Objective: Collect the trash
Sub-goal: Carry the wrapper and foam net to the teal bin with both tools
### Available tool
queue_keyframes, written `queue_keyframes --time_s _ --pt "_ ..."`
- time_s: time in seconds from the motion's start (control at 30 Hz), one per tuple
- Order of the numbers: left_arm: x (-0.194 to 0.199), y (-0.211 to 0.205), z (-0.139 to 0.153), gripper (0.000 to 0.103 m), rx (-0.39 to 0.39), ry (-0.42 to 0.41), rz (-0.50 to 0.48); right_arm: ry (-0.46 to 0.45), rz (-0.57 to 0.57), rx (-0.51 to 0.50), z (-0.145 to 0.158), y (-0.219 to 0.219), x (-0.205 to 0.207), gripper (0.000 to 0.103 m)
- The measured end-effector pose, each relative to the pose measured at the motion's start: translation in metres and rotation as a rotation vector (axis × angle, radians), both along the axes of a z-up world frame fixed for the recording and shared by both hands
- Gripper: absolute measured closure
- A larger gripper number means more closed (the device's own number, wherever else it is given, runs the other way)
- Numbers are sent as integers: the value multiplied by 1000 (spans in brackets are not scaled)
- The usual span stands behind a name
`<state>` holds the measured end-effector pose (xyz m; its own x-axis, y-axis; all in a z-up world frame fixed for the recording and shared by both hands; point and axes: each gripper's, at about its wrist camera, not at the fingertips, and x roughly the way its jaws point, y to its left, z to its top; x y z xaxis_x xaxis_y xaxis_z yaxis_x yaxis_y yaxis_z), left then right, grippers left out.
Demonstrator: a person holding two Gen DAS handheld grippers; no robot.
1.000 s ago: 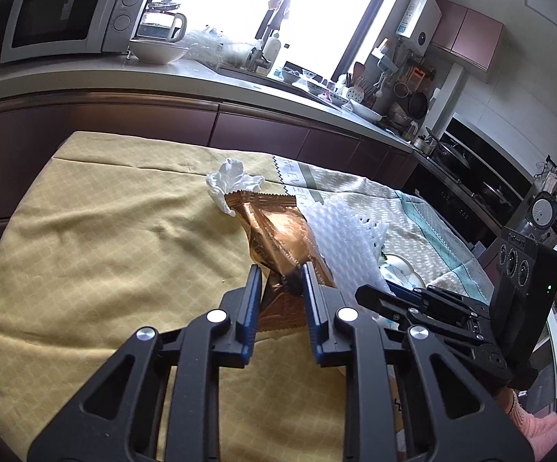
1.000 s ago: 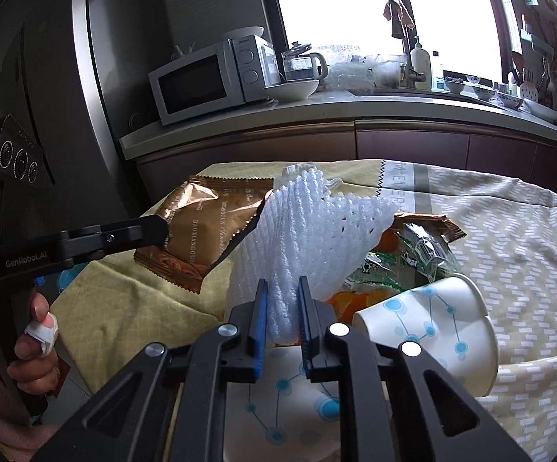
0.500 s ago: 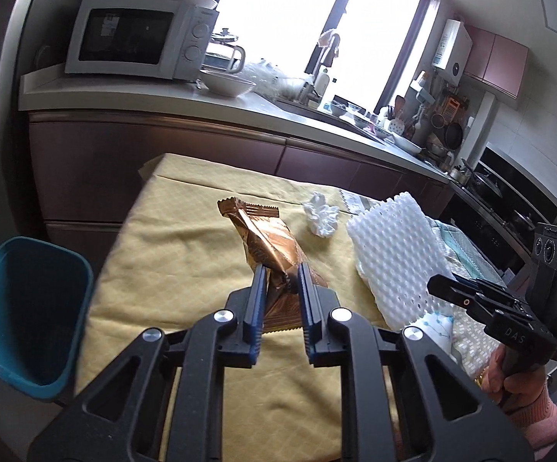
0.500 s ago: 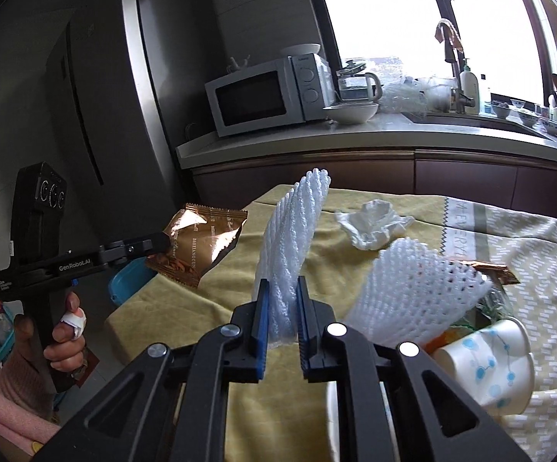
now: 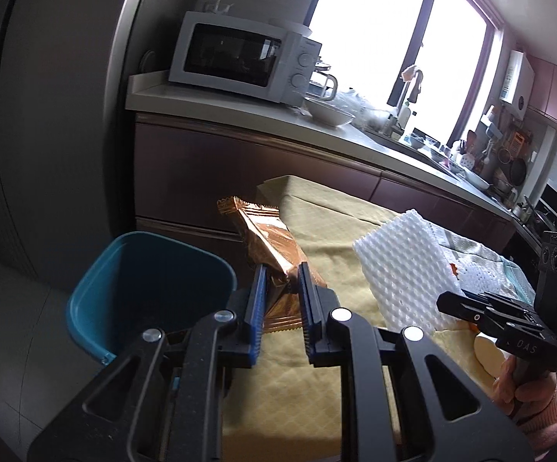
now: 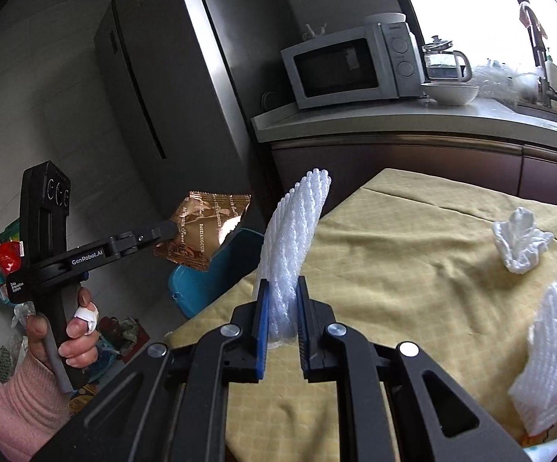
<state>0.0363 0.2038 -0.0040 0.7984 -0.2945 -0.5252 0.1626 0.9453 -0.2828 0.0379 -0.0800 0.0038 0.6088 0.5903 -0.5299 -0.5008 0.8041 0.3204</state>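
- I am holding a copper foil wrapper [image 5: 274, 258] clamped in my left tool [image 5: 281, 300], lifted clear of the desk [image 5: 316, 385] near its edge, beside the teal bin [image 5: 151, 288] on the floor
- I am pinching a white foam net sleeve [image 6: 297, 238] in my right tool [image 6: 281, 331], its blue pads [image 6: 263, 331] closed on the lower end while the rest is standing upright above the yellow cloth
- In the right view the wrapper is hanging over the gap between desk and bin, so I judge the drop into the bin as the step in hand
- The grip is sitting low on the crinkled foil; if I am opening the tool before it is over the bin mouth, the light wrapper could be fluttering onto the floor
- The foam sleeve is springy and tall, and it could be slipping out or brushing the left tool as both are heading the same way
- More trash is waiting on the desk: a crumpled white tissue [image 6: 521, 242] and a second foam net [image 6: 555, 350] at the right edge
- Beyond are standing a microwave [image 5: 243, 57] and a bowl [image 5: 330, 113] on the kitchen counter, well apart from my path
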Motion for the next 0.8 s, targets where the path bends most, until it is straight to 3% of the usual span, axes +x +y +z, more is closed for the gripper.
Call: queue_keyframes --time_s 0.27,0.8 --pt "10 43 -13 86 16 28 111 62 114 29 -3 54 39 91" --pt "41 92 -62 86 -2 162 215 146 197 -74 -35 150 96 91"
